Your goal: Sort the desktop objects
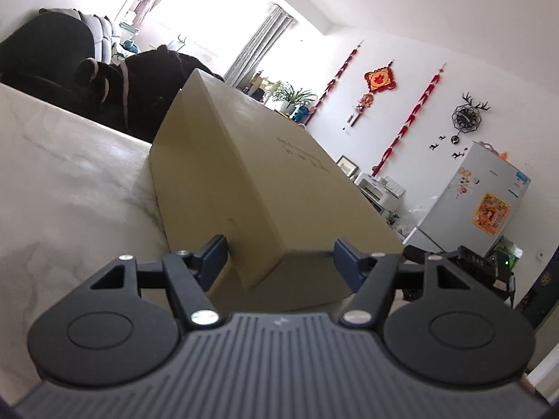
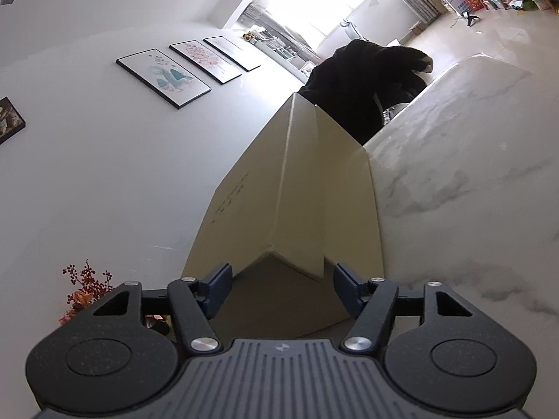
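Note:
A large tan cardboard box (image 1: pixel 251 160) stands on the white marble table (image 1: pixel 70 181). Its top flaps are folded over. My left gripper (image 1: pixel 279 256) is open, its jaws standing wide on either side of the box's near corner flap. The same box (image 2: pixel 293 202) fills the middle of the right wrist view. My right gripper (image 2: pixel 282 284) is open too, its jaws on either side of a folded flap corner at the box's opposite end. Neither gripper holds anything. The box's inside is hidden.
A black coat (image 1: pixel 139 80) hangs over a chair behind the table's far edge; it also shows in the right wrist view (image 2: pixel 363 80). A white fridge (image 1: pixel 478 195) and a printer (image 1: pixel 379 190) stand by the far wall. The marble table (image 2: pixel 454 192) runs beside the box.

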`<state>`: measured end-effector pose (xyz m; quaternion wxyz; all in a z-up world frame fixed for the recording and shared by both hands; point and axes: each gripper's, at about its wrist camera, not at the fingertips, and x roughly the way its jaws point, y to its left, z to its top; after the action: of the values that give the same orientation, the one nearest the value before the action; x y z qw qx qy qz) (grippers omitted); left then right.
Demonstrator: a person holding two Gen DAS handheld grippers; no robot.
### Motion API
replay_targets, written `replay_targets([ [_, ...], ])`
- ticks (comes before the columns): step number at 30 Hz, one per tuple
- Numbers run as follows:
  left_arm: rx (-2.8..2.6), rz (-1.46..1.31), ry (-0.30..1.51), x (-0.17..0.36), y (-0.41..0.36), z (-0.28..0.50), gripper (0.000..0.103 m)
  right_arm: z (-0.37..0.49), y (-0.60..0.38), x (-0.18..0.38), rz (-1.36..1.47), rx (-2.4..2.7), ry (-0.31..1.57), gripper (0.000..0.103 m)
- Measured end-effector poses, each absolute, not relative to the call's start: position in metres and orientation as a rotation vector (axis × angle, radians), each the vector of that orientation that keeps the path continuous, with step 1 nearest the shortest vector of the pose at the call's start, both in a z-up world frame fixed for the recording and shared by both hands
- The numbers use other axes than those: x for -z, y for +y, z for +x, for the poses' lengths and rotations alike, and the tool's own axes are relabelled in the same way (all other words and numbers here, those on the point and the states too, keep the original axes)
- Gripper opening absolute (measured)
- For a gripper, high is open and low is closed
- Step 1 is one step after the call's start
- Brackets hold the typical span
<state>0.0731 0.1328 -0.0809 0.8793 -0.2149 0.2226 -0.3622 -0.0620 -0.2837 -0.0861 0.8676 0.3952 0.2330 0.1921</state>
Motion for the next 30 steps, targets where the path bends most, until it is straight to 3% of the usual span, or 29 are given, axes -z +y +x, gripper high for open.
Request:
replay_targets([
  [18,0.736,-0.420,0.446,0.090,0.130,0.058,0.061,-0.067,-0.282,0.088,0.835,-0.415,0.486,0.063],
  [30,0.712,-0.459,0.369,0.072,0.131,0.057,0.058,-0.066,-0.275,0.059,0.779,-0.402,0.455,0.062],
])
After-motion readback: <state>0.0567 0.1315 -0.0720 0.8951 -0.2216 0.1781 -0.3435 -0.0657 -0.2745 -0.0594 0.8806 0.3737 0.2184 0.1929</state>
